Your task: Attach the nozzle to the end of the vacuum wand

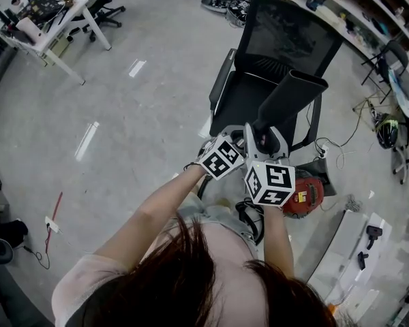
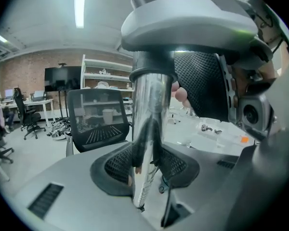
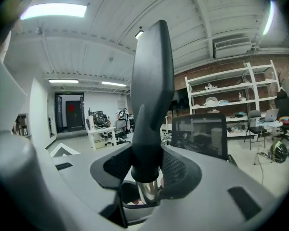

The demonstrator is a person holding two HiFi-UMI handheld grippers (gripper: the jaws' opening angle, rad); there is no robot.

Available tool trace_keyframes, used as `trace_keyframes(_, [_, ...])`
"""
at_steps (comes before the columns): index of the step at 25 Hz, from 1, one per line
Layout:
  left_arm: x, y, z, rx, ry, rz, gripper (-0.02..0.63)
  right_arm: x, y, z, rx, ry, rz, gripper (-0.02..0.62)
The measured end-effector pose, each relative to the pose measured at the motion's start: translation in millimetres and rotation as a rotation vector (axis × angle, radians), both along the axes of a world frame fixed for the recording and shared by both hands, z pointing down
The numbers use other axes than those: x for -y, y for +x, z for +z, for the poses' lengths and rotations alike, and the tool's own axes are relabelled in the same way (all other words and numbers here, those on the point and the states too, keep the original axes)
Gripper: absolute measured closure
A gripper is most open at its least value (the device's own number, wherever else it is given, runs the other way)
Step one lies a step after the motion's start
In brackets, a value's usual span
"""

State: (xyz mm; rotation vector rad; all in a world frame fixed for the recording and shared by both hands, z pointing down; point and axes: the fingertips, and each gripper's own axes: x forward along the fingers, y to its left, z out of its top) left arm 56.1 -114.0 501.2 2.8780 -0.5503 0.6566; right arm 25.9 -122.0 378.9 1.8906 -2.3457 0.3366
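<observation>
Two hand-held grippers meet over a pale, glossy concrete floor (image 1: 123,114), each carrying a cube with black-and-white square markers. The left gripper (image 2: 145,170) has its jaws clamped on the vacuum wand (image 2: 149,124), a straight, round, mirror-bright chrome tube that stands nearly upright between the black, finely dimpled pads (image 2: 113,166). The right gripper (image 3: 147,172) has its jaws closed on the round collar of the nozzle (image 3: 151,81), a matt dark-grey plastic crevice tool that narrows from the collar into a long, flattened blade. In the head view the nozzle (image 1: 291,94) slants up and away from the person, ending in a flat, obliquely cut mouth. The collar acts as a socket: in the right gripper view a short length of the chrome wand end (image 3: 148,190) shows just below its lower rim, in line with the nozzle and entering it; how deep it sits cannot be told. The left gripper view shows the same dark collar (image 2: 151,66) ringing the top of the tube. Behind the tools stands a black office chair (image 1: 286,36) with a mesh back and padded seat. White open shelving (image 3: 226,93) against a brick wall holds a few small pale items of indistinct kind.
</observation>
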Motion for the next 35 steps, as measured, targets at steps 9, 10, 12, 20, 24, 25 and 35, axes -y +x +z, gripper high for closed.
trace_keyframes(9, [-1.4, -1.9, -3.0, -0.003, 0.004, 0.025, 0.451, -3.7, -2.3, -1.0, 0.022, 0.031, 0.025, 0.414])
trace_keyframes(10, [-2.7, -1.8, -3.3, -0.005, 0.002, 0.033, 0.451, -5.4, -1.7, -1.3, 0.054, 0.031, 0.007, 0.414])
trace_keyframes(12, [-6.9, -2.1, -2.8, -0.01, -0.008, 0.051, 0.451, -10.3, -0.3, -1.3, 0.14, 0.038, -0.034, 0.414])
trace_keyframes(20, [-15.0, -2.1, 2.0, 0.004, -0.014, 0.072, 0.451, -17.7, -1.2, 1.2, 0.108, 0.08, -0.028, 0.414])
trace_keyframes(24, [-13.6, -2.3, 1.9, 0.004, -0.006, 0.051, 0.453, -17.8, -2.0, 2.4, 0.073, 0.106, 0.01, 0.414])
trace_keyframes(25, [-13.0, -2.6, 1.6, 0.004, -0.007, 0.048, 0.453, -17.4, -2.3, 2.3, 0.074, 0.105, 0.013, 0.414])
trace_keyframes(35, [-23.0, 0.4, -5.0, -0.018, 0.008, 0.118, 0.453, -30.2, -6.3, 3.7, 0.107, 0.067, -0.152, 0.414])
